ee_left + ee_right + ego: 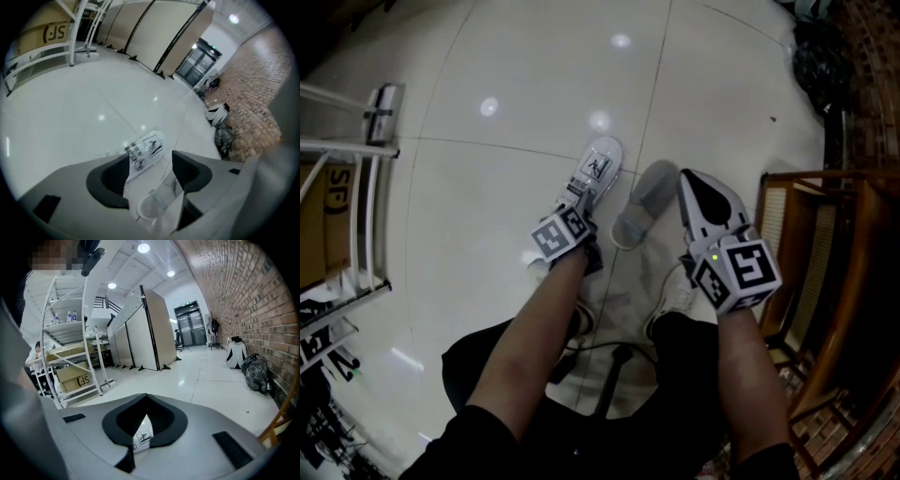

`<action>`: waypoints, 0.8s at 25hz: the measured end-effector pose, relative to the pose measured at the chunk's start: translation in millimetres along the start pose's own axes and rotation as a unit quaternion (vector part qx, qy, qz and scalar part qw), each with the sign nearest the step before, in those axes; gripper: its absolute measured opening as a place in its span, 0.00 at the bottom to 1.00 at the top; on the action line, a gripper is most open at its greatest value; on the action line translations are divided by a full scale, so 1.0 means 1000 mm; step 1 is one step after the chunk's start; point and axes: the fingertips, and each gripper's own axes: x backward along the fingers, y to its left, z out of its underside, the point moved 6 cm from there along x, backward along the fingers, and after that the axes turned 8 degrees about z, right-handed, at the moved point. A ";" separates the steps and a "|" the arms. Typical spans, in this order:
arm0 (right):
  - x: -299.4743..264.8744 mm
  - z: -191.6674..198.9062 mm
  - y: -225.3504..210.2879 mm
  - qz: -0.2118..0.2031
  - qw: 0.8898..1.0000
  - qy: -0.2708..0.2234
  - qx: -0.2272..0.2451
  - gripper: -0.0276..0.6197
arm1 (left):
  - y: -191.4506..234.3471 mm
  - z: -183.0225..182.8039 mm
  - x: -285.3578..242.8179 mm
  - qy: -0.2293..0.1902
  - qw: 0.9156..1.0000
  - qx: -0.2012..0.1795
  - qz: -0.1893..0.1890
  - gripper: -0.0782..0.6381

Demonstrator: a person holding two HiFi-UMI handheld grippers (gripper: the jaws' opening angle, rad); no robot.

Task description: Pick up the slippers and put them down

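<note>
A slipper in a clear plastic bag with a printed label (598, 167) lies on the white tiled floor. Just right of it lies a grey slipper (642, 202). My left gripper (581, 202) points down at the near end of the bagged slipper (146, 149). Its jaws stand wide open around the bag, and the dark pads (110, 180) do not press on it. My right gripper (686, 178) hovers just right of the grey slipper. It is shut (145, 397) with nothing between its tips, and a piece of the bag's label shows below them.
A white metal rack (356, 150) with a cardboard box stands at the left. Wooden furniture (825, 244) and a brick wall line the right side, with a black bag (816, 56) at the far right. The person's legs and white shoes (675, 295) are right below the grippers.
</note>
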 end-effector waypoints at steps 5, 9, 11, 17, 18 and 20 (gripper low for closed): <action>0.020 -0.016 -0.005 0.019 0.999 -0.028 0.020 0.06 | -0.105 -0.069 0.033 -0.049 0.988 -0.088 0.116 0.50; 0.051 -0.029 -0.015 0.063 0.996 -0.052 0.046 0.06 | -0.162 -0.114 0.103 -0.102 0.951 -0.253 0.148 0.43; 0.062 -0.045 -0.025 0.077 0.990 -0.084 0.077 0.06 | -0.181 -0.138 0.141 -0.144 0.927 -0.314 0.148 0.39; 0.142 -0.103 -0.018 0.120 0.977 -0.166 0.054 0.06 | -0.202 -0.166 0.268 -0.237 0.885 -0.360 0.174 0.18; 0.160 -0.109 -0.011 0.117 0.976 -0.179 0.051 0.06 | -0.203 -0.163 0.290 -0.251 0.880 -0.360 0.183 0.17; 0.194 -0.119 0.000 0.112 0.970 -0.209 0.060 0.06 | -0.209 -0.154 0.332 -0.282 0.866 -0.360 0.203 0.13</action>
